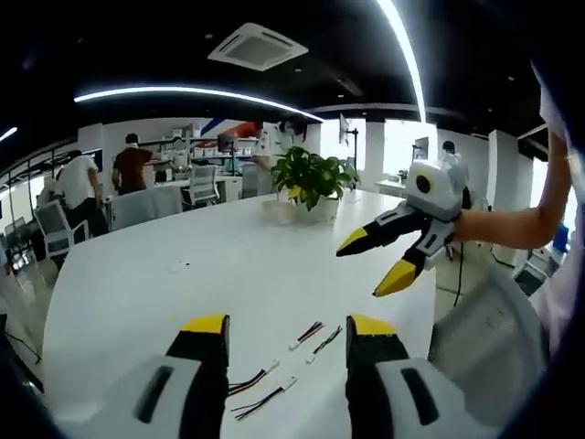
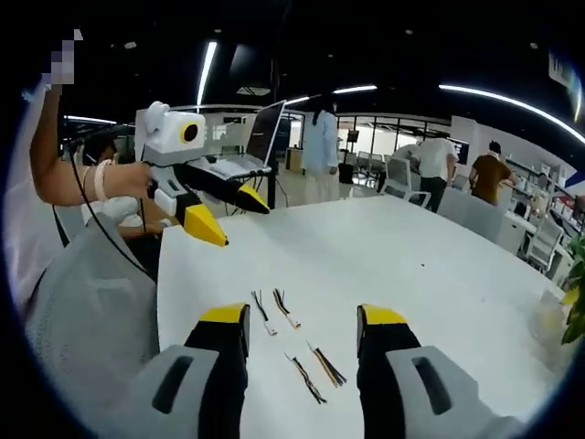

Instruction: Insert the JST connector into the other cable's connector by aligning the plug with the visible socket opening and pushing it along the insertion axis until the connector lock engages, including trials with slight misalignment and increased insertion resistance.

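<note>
The left gripper is spread wide with nothing between its yellow-tipped jaws, held above the white table. Between and just beyond those jaws lie four short cables with white JST connectors, in two pairs: one pair farther out, the other nearer, close beside the left jaw. In the left gripper view the right gripper comes in from the right, held in a hand above the table's edge, its two jaws apart and empty. The right gripper view shows that gripper's own jaws open over the same cables, with the left gripper up at the left, likewise parted and holding nothing. All cables rest flat on the table, untouched by either gripper. Farther off, a potted plant stands on the table, a laptop sits at the far end, and people stand among desks and chairs in the office behind. No brand, label or writing can be read on the connectors or elsewhere.
</note>
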`<state>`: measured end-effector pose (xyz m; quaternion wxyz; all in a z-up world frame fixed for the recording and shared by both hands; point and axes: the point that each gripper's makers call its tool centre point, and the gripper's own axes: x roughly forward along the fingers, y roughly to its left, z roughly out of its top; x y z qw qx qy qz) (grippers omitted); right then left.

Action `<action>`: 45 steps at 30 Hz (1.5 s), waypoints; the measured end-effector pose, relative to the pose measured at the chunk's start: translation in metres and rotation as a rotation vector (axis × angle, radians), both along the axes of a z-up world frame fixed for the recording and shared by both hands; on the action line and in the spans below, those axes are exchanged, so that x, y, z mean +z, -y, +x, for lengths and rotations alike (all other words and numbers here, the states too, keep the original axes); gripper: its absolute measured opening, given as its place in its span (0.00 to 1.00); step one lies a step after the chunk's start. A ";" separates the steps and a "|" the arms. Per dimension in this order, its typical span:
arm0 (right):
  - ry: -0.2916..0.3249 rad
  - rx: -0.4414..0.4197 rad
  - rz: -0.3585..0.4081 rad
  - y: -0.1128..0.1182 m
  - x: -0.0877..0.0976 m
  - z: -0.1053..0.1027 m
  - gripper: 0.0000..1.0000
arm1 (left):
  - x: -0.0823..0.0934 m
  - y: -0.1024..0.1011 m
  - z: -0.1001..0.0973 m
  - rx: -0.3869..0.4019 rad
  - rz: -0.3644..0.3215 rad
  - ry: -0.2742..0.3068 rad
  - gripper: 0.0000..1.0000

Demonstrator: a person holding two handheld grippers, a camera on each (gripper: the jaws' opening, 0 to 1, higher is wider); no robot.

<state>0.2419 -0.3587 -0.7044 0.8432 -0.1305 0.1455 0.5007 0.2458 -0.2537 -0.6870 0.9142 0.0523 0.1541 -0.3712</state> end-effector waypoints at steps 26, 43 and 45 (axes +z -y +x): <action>-0.081 0.107 0.028 -0.013 -0.054 0.031 0.27 | -0.050 0.022 0.019 -0.196 -0.061 -0.068 0.25; -0.169 0.104 0.082 -0.015 -0.084 0.034 0.16 | -0.086 0.020 0.038 -0.214 -0.037 -0.082 0.27; -0.158 0.120 0.086 -0.018 -0.084 0.033 0.11 | -0.088 0.017 0.040 -0.222 -0.030 -0.081 0.27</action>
